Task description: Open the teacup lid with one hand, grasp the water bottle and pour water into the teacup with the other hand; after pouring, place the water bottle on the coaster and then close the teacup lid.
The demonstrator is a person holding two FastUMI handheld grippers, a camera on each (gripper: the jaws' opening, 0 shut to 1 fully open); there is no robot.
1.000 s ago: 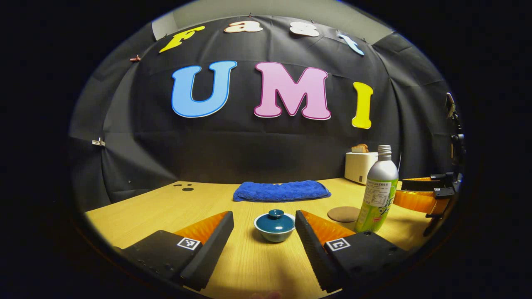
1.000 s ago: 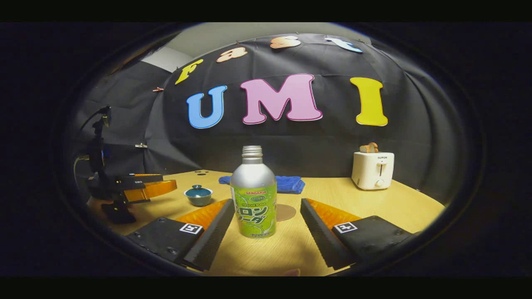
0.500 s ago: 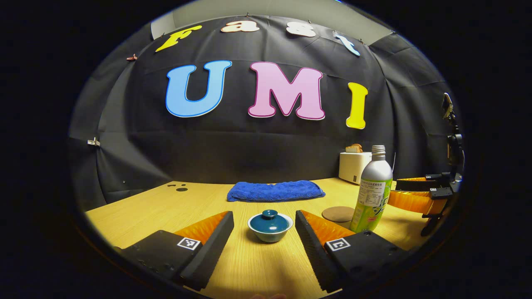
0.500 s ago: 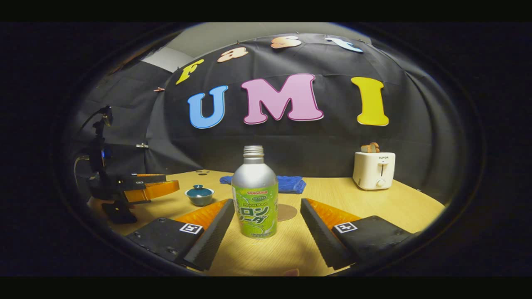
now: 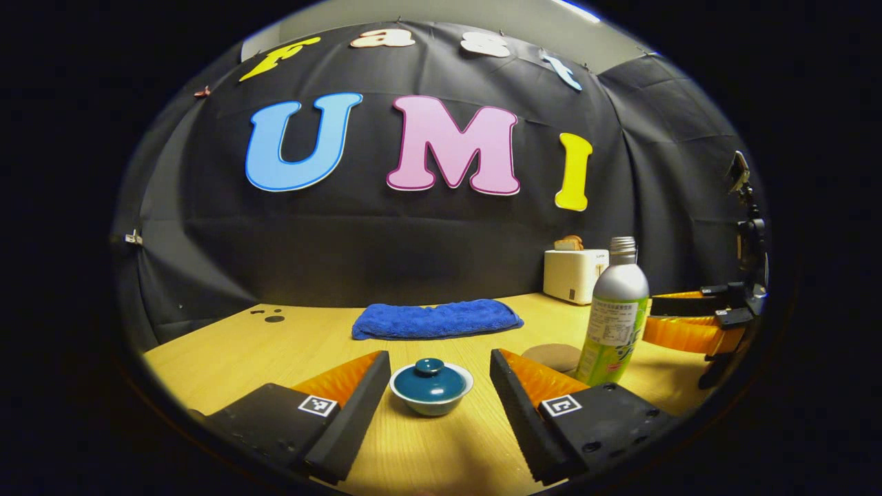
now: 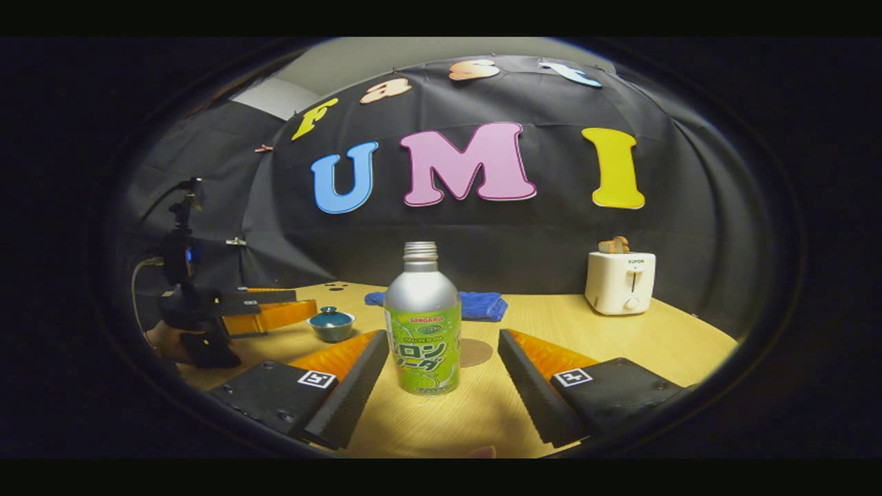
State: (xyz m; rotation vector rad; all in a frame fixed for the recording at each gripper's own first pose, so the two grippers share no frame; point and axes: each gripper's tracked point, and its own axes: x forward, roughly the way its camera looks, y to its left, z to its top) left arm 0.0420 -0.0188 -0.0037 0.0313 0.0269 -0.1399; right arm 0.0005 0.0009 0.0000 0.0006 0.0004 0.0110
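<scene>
Between spread left hand-held gripper [image 5: 439, 377] fingers: lidded teacup [image 5: 431, 387]; right hand-held gripper [image 6: 442, 358] spread around water bottle [image 6: 422, 324].

Glossy glazed teacup [image 5: 431, 389], matt metal bottle [image 6: 422, 324] — fluffy cloth towel [image 5: 435, 319] on smooth wood-grain table [image 5: 275, 344].

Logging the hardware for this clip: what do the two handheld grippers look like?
Both the left gripper and right gripper have two wedge-shaped fingers with ribbed inner faces, each carrying a square black-and-white marker tag. In the right gripper view, the left one has an upright mast and a thin cable.
</scene>
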